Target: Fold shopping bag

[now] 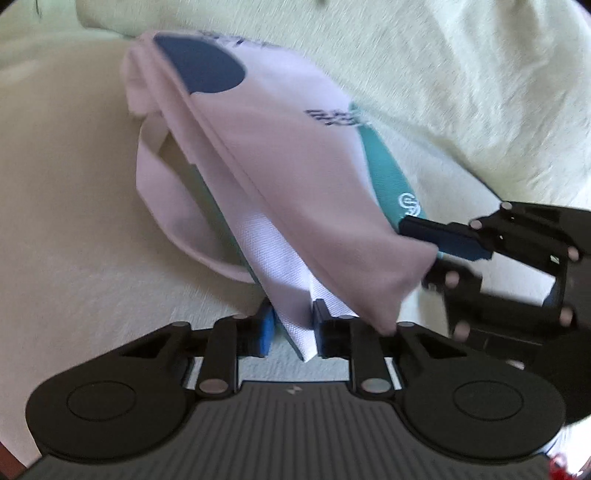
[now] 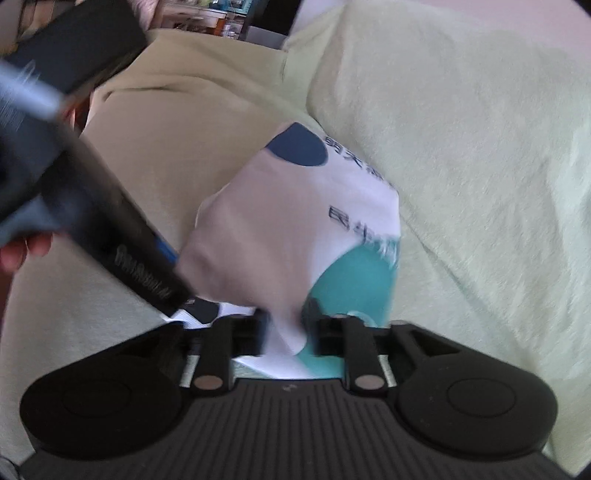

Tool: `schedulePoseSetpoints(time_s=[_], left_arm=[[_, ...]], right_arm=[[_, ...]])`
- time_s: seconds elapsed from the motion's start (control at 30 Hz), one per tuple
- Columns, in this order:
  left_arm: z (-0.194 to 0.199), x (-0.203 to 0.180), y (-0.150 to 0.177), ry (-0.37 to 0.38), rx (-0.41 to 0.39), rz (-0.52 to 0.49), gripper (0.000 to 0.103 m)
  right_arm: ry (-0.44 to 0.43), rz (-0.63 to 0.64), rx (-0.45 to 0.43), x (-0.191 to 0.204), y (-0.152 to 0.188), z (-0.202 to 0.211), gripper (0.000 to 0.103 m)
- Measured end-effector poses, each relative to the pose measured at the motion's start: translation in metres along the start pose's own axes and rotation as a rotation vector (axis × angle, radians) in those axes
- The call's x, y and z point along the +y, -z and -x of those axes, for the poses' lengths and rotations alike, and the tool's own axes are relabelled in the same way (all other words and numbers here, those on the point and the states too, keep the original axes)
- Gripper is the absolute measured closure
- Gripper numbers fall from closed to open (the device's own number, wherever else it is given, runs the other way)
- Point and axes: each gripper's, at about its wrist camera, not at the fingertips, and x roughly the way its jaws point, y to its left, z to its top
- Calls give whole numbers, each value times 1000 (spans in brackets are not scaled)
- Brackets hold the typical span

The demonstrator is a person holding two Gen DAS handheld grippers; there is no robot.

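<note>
The shopping bag (image 1: pixel 266 155) is white cloth with a dark blue patch, dark lettering and a teal band, partly folded and lifted over a pale green cover. Its white handle loop (image 1: pixel 162 199) hangs on the left. My left gripper (image 1: pixel 293 326) is shut on the bag's lower white edge. My right gripper (image 1: pixel 424 251) comes in from the right and is shut on the teal corner. In the right wrist view the bag (image 2: pixel 291 218) hangs ahead, and my right gripper (image 2: pixel 291 332) pinches its white and teal edge. The left gripper's body (image 2: pixel 110 218) crosses the left side, blurred.
A pale green fleece cover (image 1: pixel 461 92) lies over the couch seat and back (image 2: pixel 461 147). A beige cushion (image 2: pixel 177 122) sits behind the bag. Cluttered shelves (image 2: pixel 207 18) show at the top. A hand (image 2: pixel 22 251) holds the left gripper.
</note>
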Motion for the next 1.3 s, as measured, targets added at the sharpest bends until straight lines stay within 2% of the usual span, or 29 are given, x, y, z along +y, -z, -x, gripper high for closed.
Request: schedulePoseSetpoints(time_s=[0.13,0.2,0.23,0.33,0.4,0.47,0.6,0.63,0.67,0.73,0.77,0.8,0.83,0.87,0.97,1.0,1.03,1.1,1.13,1.17,1.2,1.23,1.27,1.3], left_arm=[[24,-22,-14,-30,-54,-31,90],[42,-44,-26,-34,-84,-85,90],[48,-55,-30,-28,-90,-106,91],[57,-91,-40,9,-101,-162,91],[58,-124,-32,43,-81,-193,91],[59,-159,-24,79,-58,-224,91],[42,-204,30,10,83,-214,91],[37,-215,44,-9,120,-210,91],[34,-219,52,-30,134,-186,91],[33,-218,58,-50,134,-132,90],[29,-216,60,-55,128,-88,84],[30,-211,62,-65,125,-68,77],[30,-206,64,-79,124,-63,60],[23,-207,64,-105,118,-68,57],[0,-212,59,-145,111,-101,57],[-9,-208,59,-148,112,-103,57],[-4,-206,64,-148,114,-103,59],[-6,-186,78,-182,158,-100,90],[-3,-178,82,-194,176,-95,99],[-3,-171,85,-197,181,-74,99],[-4,-164,87,-198,184,-48,99],[-3,-161,88,-197,180,-35,99],[0,-159,87,-190,173,-22,99],[3,-158,86,-181,166,-9,99]], right_arm=[[-2,-197,-8,-27,-9,21,97],[-2,-295,-12,-41,-14,31,98],[32,-406,-21,-62,-16,47,98],[120,-602,-27,-101,-15,79,99],[222,-752,-12,-132,2,121,102],[288,-836,18,-148,19,151,103],[444,-970,245,-167,109,239,102],[419,-989,254,-165,129,251,97],[402,-989,261,-165,136,252,91],[251,-957,304,-154,165,244,87],[211,-939,313,-152,170,232,62],[174,-921,321,-150,175,220,49],[137,-902,329,-148,180,208,36],[117,-927,317,-149,187,195,37],[52,-1029,248,-156,200,157,38],[66,-1031,242,-154,202,150,38],[82,-1030,238,-153,204,142,38],[115,-1028,230,-150,209,127,37],[131,-1026,226,-149,211,120,35],[152,-1045,168,-146,211,116,42],[140,-1056,147,-147,209,109,56],[125,-1065,130,-148,207,103,88],[126,-1070,140,-148,201,90,95],[119,-1071,125,-150,197,87,95]])
